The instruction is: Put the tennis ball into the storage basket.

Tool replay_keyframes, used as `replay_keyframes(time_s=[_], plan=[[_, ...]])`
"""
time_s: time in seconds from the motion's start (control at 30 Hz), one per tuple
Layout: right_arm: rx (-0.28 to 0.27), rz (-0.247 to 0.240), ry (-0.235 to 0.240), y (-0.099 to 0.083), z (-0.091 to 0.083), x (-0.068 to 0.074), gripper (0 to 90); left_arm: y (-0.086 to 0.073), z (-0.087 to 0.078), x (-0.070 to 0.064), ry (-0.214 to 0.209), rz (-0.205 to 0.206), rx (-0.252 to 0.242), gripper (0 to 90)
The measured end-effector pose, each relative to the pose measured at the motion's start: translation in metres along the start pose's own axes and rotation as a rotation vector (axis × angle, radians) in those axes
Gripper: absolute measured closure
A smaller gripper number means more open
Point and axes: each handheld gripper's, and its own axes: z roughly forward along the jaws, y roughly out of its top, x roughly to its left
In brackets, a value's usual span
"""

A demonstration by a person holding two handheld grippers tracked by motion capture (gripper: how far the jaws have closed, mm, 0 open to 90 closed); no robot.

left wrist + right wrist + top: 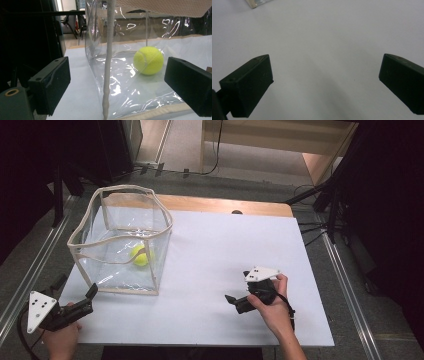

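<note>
Left tongs spread wide, jaws empty, either side of clear bag corner seam. Yellow tennis ball inside bag, resting on bottom. White surface beneath.

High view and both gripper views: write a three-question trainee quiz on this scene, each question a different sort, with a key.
1. True or false: the tennis ball lies inside the clear bag.
2. Which gripper is nearer the clear bag? A) left gripper B) right gripper
3. Fill in: the left gripper view looks at the bag's pale corner ____, which stands upright between the jaws.

Key
1. True: the ball rests on the bag's floor, seen through its wall.
2. A: it sits just off the bag's near corner; the right gripper is out on the white table.
3. Seam. Both grippers stand open, holding nothing.
</note>
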Motion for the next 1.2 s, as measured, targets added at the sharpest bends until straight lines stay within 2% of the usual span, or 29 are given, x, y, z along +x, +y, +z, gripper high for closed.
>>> replay_keyframes(time_s=[0.13, 0.2, 0.3, 0.57, 0.63, 0.67, 0.73, 0.77, 0.83, 0.87, 0.97, 1.2], plan=[[-0.018, 0.016, -0.014, -0.011, -0.007, -0.004, 0.0, 0.0, 0.0, 0.0, 0.002, 0.0, 0.003, 6.9], [-0.023, 0.033, -0.044, -0.021, -0.011, -0.007, 0.0, 0.0, 0.0, -0.001, 0.001, 0.005, 0.003, 6.9], [-0.031, 0.039, -0.049, -0.028, -0.015, -0.011, 0.0, 0.0, 0.0, -0.002, 0.005, 0.017, 0.01, 6.9], [-0.06, 0.099, -0.087, -0.055, -0.034, -0.024, 0.0, 0.0, 0.001, -0.004, 0.009, 0.027, 0.016, 6.9], [-0.065, 0.1, -0.096, -0.057, -0.036, -0.025, 0.0, 0.0, 0.001, -0.004, 0.01, 0.028, 0.017, 6.9], [-0.071, 0.115, -0.107, -0.062, -0.041, -0.028, 0.0, 0.0, 0.001, -0.004, 0.01, 0.029, 0.018, 6.9], [-0.079, 0.122, -0.104, -0.064, -0.044, -0.03, 0.0, 0.0, 0.001, -0.004, 0.01, 0.029, 0.019, 6.9], [-0.094, 0.144, -0.112, -0.069, -0.049, -0.033, 0.0, 0.0, 0.002, -0.004, 0.012, 0.029, 0.021, 6.9], [-0.106, 0.153, -0.119, -0.071, -0.052, -0.034, 0.0, 0.0, 0.002, -0.004, 0.012, 0.03, 0.021, 6.9], [-0.12, 0.159, -0.151, -0.076, -0.057, -0.036, 0.0, 0.0, 0.002, -0.004, 0.014, 0.035, 0.025, 6.9], [-0.14, 0.173, -0.178, -0.083, -0.064, -0.038, 0.0, 0.0, 0.002, -0.004, 0.011, 0.039, 0.025, 6.9], [-0.19, 0.197, -0.182, -0.095, -0.073, -0.047, 0.0, 0.0, 0.002, -0.003, 0.011, 0.03, 0.026, 6.9]])
